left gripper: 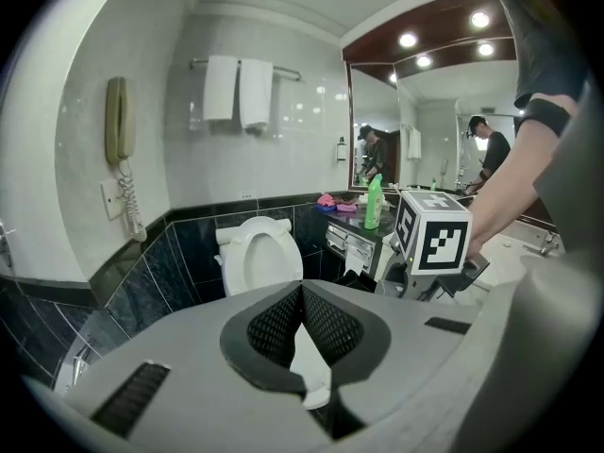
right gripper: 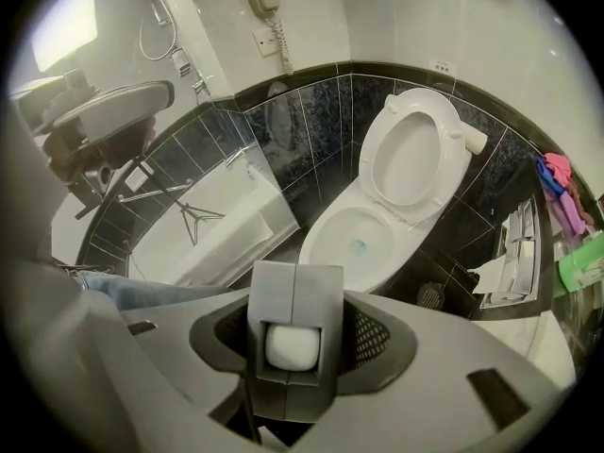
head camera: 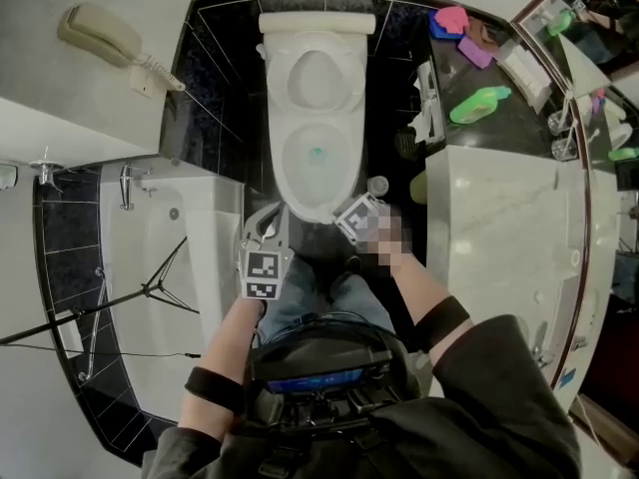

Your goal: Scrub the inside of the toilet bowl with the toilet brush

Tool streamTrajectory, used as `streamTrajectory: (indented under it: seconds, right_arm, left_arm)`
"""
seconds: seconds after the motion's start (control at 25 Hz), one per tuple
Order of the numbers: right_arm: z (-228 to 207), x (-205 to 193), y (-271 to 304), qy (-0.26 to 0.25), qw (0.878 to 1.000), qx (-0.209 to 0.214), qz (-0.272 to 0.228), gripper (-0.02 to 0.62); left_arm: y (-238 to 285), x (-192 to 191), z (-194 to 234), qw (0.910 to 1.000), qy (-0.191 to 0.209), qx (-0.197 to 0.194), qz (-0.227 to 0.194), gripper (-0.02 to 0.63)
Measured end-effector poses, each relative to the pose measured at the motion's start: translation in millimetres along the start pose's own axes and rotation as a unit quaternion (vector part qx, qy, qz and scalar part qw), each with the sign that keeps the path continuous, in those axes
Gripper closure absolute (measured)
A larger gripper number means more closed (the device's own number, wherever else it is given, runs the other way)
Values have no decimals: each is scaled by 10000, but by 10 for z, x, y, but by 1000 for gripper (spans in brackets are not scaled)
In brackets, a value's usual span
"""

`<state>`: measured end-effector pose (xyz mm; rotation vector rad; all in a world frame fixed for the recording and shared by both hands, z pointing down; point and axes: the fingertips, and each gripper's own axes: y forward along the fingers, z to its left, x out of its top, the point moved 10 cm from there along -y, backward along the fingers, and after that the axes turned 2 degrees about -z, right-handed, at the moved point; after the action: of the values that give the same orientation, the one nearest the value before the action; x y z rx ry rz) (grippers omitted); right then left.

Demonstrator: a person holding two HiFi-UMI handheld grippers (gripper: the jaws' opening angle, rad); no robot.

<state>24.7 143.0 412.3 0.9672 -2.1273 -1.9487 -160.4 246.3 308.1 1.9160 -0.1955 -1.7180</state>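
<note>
Directly ahead of the person, the toilet bowl (head camera: 300,178) stands open against the dark tiled wall. Its seat and lid (head camera: 318,76) are raised upright, and a small pool of bluish water (head camera: 318,154) lies at the bottom.

The right gripper (right gripper: 295,328) is at the right of the bowl's front rim and points steeply down toward the bowl. Its jaws stand partway apart and are clamped on a grey block (right gripper: 295,286) with a white rounded insert (right gripper: 293,344) in its face. Whether this block belongs to the toilet brush cannot be determined.

The left gripper (left gripper: 302,295) is at the left of the front rim, beside the right gripper. Its meshed pads (left gripper: 274,328) meet at the tips. A narrow white sliver shows between them lower down and cannot be identified.

Surroundings:
- A small round grey object (head camera: 377,185) sits on the floor just right of the toilet base.
- A bathtub (head camera: 150,257) lies to the left.
- A wall telephone (head camera: 100,33) hangs above the tub.
- A counter (head camera: 499,228) lies to the right.
- A green bottle (head camera: 479,105) and pink cloths (head camera: 451,18) sit on a dark surface behind the counter.
- The person's jeans (head camera: 319,292) show below the grippers.
</note>
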Motion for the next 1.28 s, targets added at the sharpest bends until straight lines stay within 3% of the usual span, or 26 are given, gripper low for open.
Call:
streamTrajectory:
  seconds: [0.48,0.8,1.08,1.28]
  right_arm:
    - [-247,463,676,418,9988,-227,-73,374]
    - [-725,515,1359,164,9998,-59,125,374]
    - [-1103,503,2068,-79,9990,234,368,374]
    - [-1321,584,2465,-168,9985,297,436,376]
  left_arm:
    - [342,-303,536,9993,24,-371,47,607]
    - [756,-619,591,9990,-412,95,141,607]
    - [1252,-1040,551,9929,-1000,540,343,607]
    - [1627,-1310,583,9928,-985,532,417,607]
